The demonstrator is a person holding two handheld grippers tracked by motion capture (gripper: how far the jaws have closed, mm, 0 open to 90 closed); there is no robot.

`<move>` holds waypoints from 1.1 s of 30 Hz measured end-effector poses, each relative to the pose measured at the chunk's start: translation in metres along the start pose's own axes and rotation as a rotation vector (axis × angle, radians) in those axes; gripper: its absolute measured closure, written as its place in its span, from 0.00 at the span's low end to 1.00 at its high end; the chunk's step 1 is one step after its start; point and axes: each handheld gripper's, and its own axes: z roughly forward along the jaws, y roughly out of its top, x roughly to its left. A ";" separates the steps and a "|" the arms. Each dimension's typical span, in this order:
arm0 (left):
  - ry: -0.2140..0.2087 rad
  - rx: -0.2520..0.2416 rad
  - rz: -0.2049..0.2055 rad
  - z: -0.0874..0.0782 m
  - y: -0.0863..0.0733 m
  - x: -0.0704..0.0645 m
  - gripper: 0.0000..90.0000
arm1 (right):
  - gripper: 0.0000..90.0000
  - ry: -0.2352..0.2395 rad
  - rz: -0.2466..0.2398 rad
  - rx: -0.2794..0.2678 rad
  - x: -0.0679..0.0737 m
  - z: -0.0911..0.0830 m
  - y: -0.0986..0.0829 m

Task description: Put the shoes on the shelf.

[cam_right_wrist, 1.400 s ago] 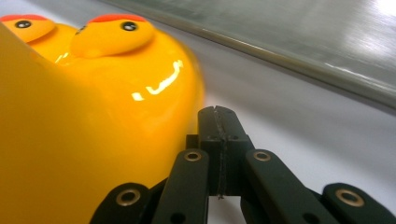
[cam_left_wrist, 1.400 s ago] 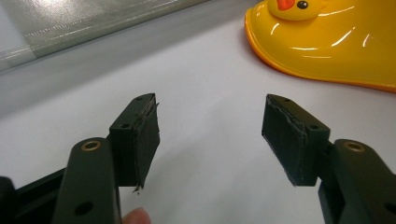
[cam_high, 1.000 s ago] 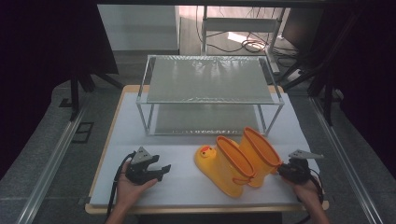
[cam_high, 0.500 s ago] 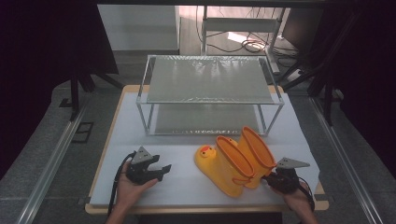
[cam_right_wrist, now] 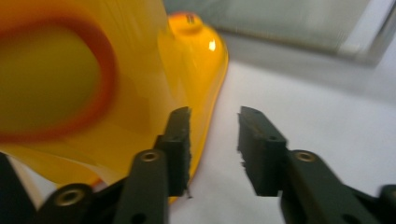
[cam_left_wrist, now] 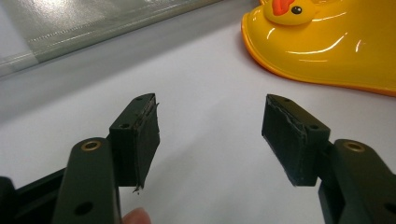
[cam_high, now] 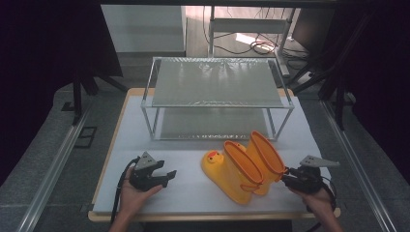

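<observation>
Two yellow rubber boots with orange rims lie side by side on the white table top [cam_high: 159, 140]. The nearer boot [cam_high: 227, 175] has a duck face on its toe, and the other boot [cam_high: 266, 153] lies just right of it. My left gripper [cam_high: 170, 174] rests on the table left of the boots, open and holding nothing. In the left gripper view its jaws [cam_left_wrist: 210, 105] stand wide apart, with the duck-face toe [cam_left_wrist: 327, 46] ahead on the right. My right gripper [cam_high: 286, 175] sits at the right boot's opening. In the right gripper view it [cam_right_wrist: 214, 119] is open beside the boot [cam_right_wrist: 140, 70].
A metal-framed rack with two shelves [cam_high: 217, 82] stands behind the boots across the middle of the table. The table's wooden front edge [cam_high: 203, 216] runs just under both hands. Dark floor and rails flank the table.
My right gripper has moved left toward the boots and slightly nearer the front edge. The left gripper and the boots have stayed put.
</observation>
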 end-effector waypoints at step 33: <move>-0.007 -0.002 -0.008 -0.002 0.000 0.002 0.40 | 0.46 0.146 -0.092 0.149 0.063 -0.053 0.152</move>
